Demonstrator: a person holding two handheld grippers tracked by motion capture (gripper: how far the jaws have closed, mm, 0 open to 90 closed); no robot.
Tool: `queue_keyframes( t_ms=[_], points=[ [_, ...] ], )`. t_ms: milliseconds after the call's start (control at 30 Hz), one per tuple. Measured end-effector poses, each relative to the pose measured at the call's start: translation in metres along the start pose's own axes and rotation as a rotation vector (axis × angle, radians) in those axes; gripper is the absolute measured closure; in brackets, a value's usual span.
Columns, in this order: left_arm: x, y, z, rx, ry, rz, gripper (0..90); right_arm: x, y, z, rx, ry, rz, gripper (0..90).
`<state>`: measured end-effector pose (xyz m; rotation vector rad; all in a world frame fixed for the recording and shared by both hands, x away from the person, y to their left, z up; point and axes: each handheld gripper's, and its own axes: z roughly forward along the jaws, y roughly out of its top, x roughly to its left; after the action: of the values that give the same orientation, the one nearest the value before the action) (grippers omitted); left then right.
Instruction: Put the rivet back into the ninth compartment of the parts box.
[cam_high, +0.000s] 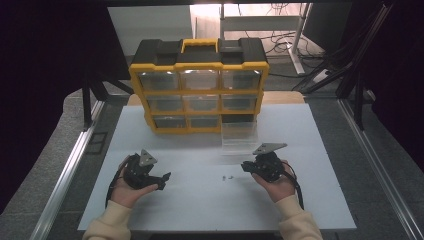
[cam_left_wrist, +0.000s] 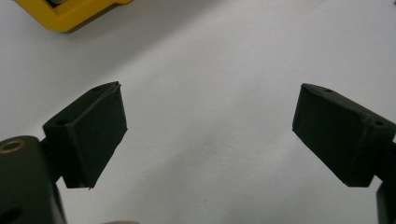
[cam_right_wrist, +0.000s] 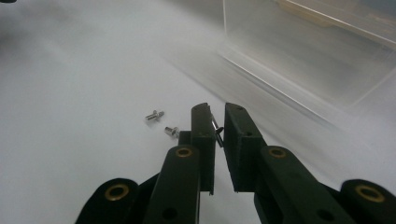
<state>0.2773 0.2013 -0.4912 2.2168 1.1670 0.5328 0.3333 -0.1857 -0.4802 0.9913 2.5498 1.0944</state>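
Pinching one small screw (cam_right_wrist: 216, 128) between my right tongs (cam_right_wrist: 218, 122), just above the white bench (cam_high: 200, 200); two more screws (cam_right_wrist: 154, 115) lie loose beside them, near the clear drawer (cam_right_wrist: 317, 56). Left tongs (cam_left_wrist: 208, 135) gape wide, holding nothing

1. The high view looked forward and down over the white table (cam_high: 210, 200) toward the yellow drawer cabinet (cam_high: 199, 85).
2. The left gripper view sat close above the tabletop, catching the cabinet's corner (cam_left_wrist: 70, 16).
3. The right gripper view looked low along the table at two loose screws (cam_right_wrist: 161, 122), shared with the high view (cam_high: 227, 176).
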Motion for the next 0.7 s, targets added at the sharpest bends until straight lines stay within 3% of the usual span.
queue_keyframes(
  t_ms=[200, 433, 700],
  points=[
    [0.0002, -0.0003, 0.0006, 0.003, 0.001, -0.005, 10.5, 0.0002, -0.0001, 0.0004, 0.002, -0.001, -0.001, 82.2],
    [-0.0036, 0.0013, 0.0004, 0.006, -0.006, 0.018, 10.5, 0.0021, -0.0003, 0.0024, 0.010, 0.001, -0.009, 81.9],
    [-0.0008, 0.0006, -0.0001, 0.005, -0.003, 0.009, 10.5, 0.0019, -0.0002, 0.0020, 0.006, -0.003, -0.009, 82.0]
  ],
)
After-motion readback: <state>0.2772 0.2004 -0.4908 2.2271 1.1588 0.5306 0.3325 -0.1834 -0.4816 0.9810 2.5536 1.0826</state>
